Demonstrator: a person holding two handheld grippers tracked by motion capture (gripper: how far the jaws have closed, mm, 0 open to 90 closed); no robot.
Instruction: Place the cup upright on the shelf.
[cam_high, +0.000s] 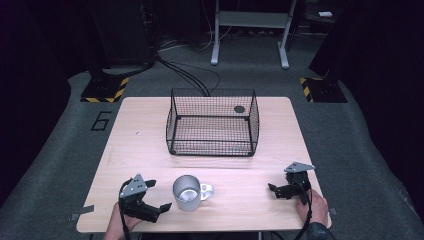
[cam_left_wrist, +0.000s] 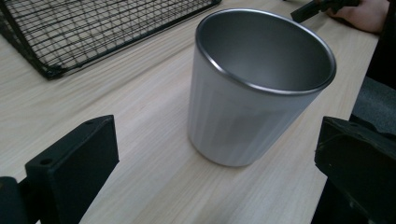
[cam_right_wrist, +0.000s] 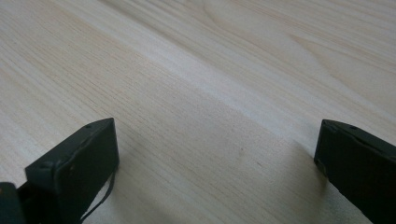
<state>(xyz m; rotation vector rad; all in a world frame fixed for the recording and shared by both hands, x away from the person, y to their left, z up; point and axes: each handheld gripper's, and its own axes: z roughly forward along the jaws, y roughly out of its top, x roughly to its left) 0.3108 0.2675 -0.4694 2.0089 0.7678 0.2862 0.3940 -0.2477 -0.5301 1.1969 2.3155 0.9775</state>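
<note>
The left gripper (cam_high: 161, 196) sits at about 7 o'clock on the light wooden table (cam_high: 145, 140), with its jaws spread wide and holding nothing. Just beside it, toward 3 o'clock from it, stands the shiny metal mug with a small side handle (cam_high: 187, 192), upright and empty, near the front edge. In the left gripper view the mug (cam_left_wrist: 252, 93) is between the two jaws but not yet touched. I judge that the step in hand is to grasp this mug. To do it well, the jaws should go a little forward around the round wall, below the rim, and close slowly so the smooth metal does not slip. The black wire mesh basket (cam_high: 212, 122) waits at 12 o'clock, well apart. The right gripper (cam_high: 280, 190), at 5 o'clock, rests low over the table, also wide open and empty.
</note>
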